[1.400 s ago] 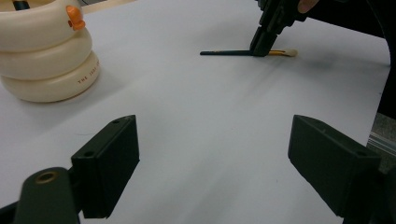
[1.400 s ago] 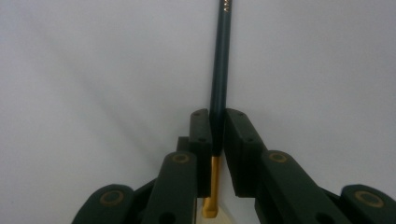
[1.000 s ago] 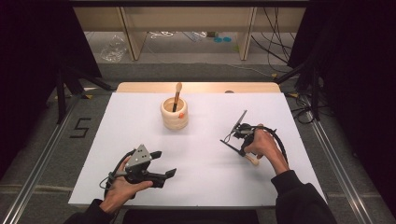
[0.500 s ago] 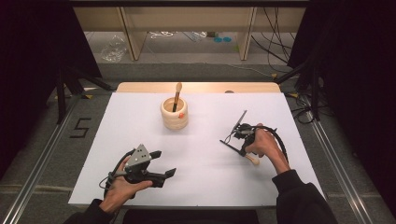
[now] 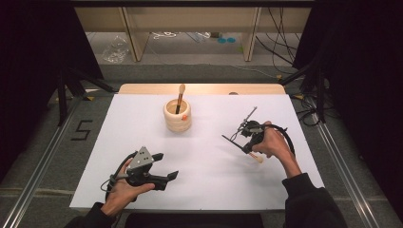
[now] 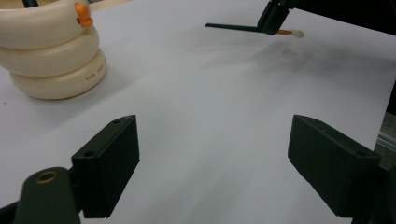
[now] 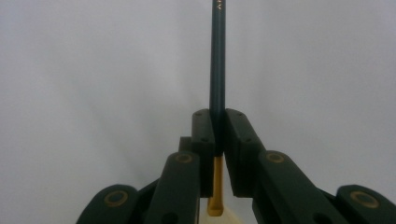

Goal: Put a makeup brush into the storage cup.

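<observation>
**Pencil held aloft, holder waits near the far edge**

Nothing has visibly moved over the past second: both hands and their grippers sit where they were, the scene at a pause. At the right side of the desk (image 5: 142,114), the right gripper (image 5: 240,137) has its jaws clamped on a dark green pencil (image 7: 217,56), which runs straight out between them in the right gripper view and shows a pale eraser end behind the grip. From above, the pencil lies aslant just over the white surface, apart from everything else. The left gripper (image 5: 164,168) rests near the desk's near-left corner, its jaws spread wide with nothing between them. A cream ringed holder (image 5: 177,115) stands toward the middle of the far edge, a wooden-handled tool (image 5: 180,95) leaning upright in it and a small orange knob (image 6: 83,14) on its rim. By the look of it, the pickup is done and the pencil secured; the carry to the holder and the drop into it appear to remain.
</observation>
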The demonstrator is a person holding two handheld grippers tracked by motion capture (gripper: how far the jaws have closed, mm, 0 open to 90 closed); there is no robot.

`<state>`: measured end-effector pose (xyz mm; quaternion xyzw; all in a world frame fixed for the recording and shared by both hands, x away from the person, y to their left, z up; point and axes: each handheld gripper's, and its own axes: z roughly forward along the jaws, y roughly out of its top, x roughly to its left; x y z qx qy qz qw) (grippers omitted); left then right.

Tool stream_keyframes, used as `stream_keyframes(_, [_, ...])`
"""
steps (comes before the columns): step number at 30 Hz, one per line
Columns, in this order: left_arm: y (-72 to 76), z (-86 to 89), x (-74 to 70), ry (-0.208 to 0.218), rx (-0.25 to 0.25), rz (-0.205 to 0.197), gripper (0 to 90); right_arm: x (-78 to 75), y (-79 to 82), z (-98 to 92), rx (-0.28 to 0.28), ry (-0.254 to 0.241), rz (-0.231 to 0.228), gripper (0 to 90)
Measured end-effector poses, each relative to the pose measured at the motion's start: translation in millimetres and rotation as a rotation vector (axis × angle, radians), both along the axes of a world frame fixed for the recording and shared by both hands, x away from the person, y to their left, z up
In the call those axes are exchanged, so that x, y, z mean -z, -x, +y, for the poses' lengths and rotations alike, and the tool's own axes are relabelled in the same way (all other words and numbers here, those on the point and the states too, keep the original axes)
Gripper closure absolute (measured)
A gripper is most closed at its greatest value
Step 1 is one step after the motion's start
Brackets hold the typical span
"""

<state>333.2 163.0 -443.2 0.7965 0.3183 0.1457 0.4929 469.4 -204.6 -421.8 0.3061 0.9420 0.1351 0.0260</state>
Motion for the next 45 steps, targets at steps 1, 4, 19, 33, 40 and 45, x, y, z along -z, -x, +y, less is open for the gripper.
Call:
stream_keyframes(1, [0.6,-0.2,0.8,0.001,-0.015,0.013,16.3,-2.2,1.2,0.3,-0.002,-0.015,-0.003,83.1])
stream_keyframes(4, [-1.5,1.9,2.8,-0.014,-0.018,0.016,16.3,-8.6,6.6,1.4,-0.031,-0.047,-0.018,83.2])
stream_keyframes(19, [-8.7,5.0,10.0,-0.027,-0.012,0.034,16.3,-37.4,45.3,30.0,-0.194,-0.096,-0.11,83.1])
stream_keyframes(33, [-8.9,-1.3,8.9,-0.015,0.077,0.049,16.1,-45.2,72.0,67.9,-0.351,-0.107,-0.136,83.1])
stream_keyframes(40, [-11.3,-1.8,7.8,-0.011,0.084,0.054,16.9,-42.6,77.5,77.9,-0.407,-0.099,-0.135,83.1])
stream_keyframes(45, [-14.9,-5.0,5.9,-0.066,0.131,0.036,18.9,-37.2,80.1,85.7,-0.452,-0.089,-0.138,83.1])
